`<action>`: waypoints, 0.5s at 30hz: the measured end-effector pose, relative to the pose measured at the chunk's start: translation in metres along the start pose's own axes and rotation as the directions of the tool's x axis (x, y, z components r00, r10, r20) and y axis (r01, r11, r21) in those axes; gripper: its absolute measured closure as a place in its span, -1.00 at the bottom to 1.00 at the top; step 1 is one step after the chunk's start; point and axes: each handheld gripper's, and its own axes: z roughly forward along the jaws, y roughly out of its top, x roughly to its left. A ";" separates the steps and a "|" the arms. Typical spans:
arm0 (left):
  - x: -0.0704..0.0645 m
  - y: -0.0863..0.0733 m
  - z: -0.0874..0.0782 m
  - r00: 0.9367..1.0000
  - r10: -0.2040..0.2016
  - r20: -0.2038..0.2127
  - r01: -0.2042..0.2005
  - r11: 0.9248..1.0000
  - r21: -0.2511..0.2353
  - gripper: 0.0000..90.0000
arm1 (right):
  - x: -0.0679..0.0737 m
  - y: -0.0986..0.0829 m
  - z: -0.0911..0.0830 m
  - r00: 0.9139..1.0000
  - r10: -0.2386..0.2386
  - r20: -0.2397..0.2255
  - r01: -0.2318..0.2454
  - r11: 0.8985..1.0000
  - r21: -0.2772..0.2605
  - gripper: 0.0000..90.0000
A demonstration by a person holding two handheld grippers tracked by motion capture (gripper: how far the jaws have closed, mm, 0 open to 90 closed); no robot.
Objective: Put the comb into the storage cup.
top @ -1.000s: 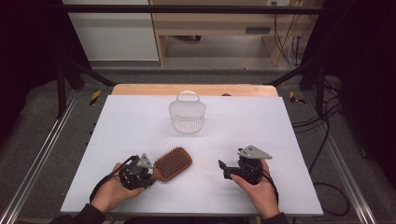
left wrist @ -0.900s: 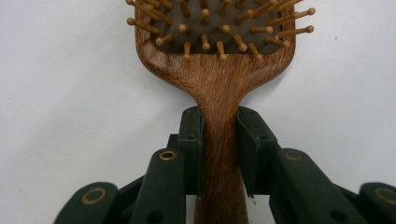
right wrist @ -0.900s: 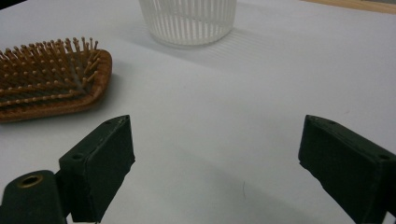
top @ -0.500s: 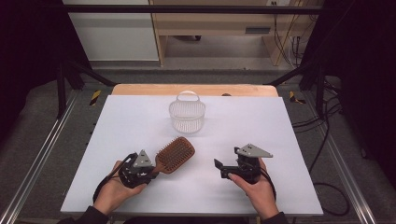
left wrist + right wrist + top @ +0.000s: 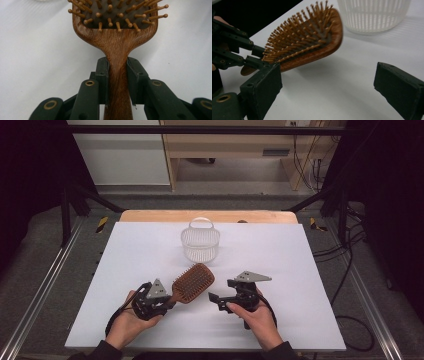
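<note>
A brown wooden paddle hairbrush (image 5: pixel 194 282) with wooden pins hangs just above the white table, bristles up, head tilted up toward the far right. My left gripper (image 5: pixel 167 304) is shut on its handle (image 5: pixel 117 75); both pads press the neck just below the head. My right gripper (image 5: pixel 216 300) stands open a little to the right of the brush head, its jaws wide apart with nothing between them. In the right gripper view the hairbrush (image 5: pixel 307 42) floats ahead and to the left, casting a shadow on the table.
A translucent white slatted basket (image 5: pixel 200 242) with a loop handle stands upright at the table's far middle, also in the right gripper view as the basket (image 5: pixel 374 15). The white table top (image 5: pixel 125 255) ends at a wooden strip at the back.
The left gripper has lifted the hairbrush off the table and carried it up and to the right toward the basket. The right gripper has shifted slightly left, still open.
</note>
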 end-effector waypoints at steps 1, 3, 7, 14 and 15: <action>-0.001 0.001 0.000 1.000 0.004 -0.003 -0.004 1.000 -0.003 0.61 | 0.002 0.000 0.003 1.000 -0.003 -0.003 0.003 1.000 0.006 -0.82; -0.002 0.003 0.000 1.000 0.005 -0.003 -0.005 1.000 -0.007 0.61 | 0.005 0.001 0.009 1.000 -0.007 -0.014 0.007 1.000 0.018 -0.81; -0.003 0.008 -0.001 1.000 0.012 -0.007 -0.012 1.000 -0.017 0.62 | 0.009 0.002 0.015 0.999 -0.015 -0.030 0.016 1.000 0.026 -0.82; -0.004 0.016 -0.004 1.000 0.017 -0.005 -0.017 0.999 -0.041 0.62 | 0.015 0.008 0.016 0.998 -0.030 -0.057 0.031 0.999 0.021 -0.83; -0.005 0.018 -0.005 1.000 0.017 -0.004 -0.017 0.999 -0.045 0.62 | 0.015 0.010 0.016 0.998 -0.035 -0.060 0.036 0.999 0.019 -0.83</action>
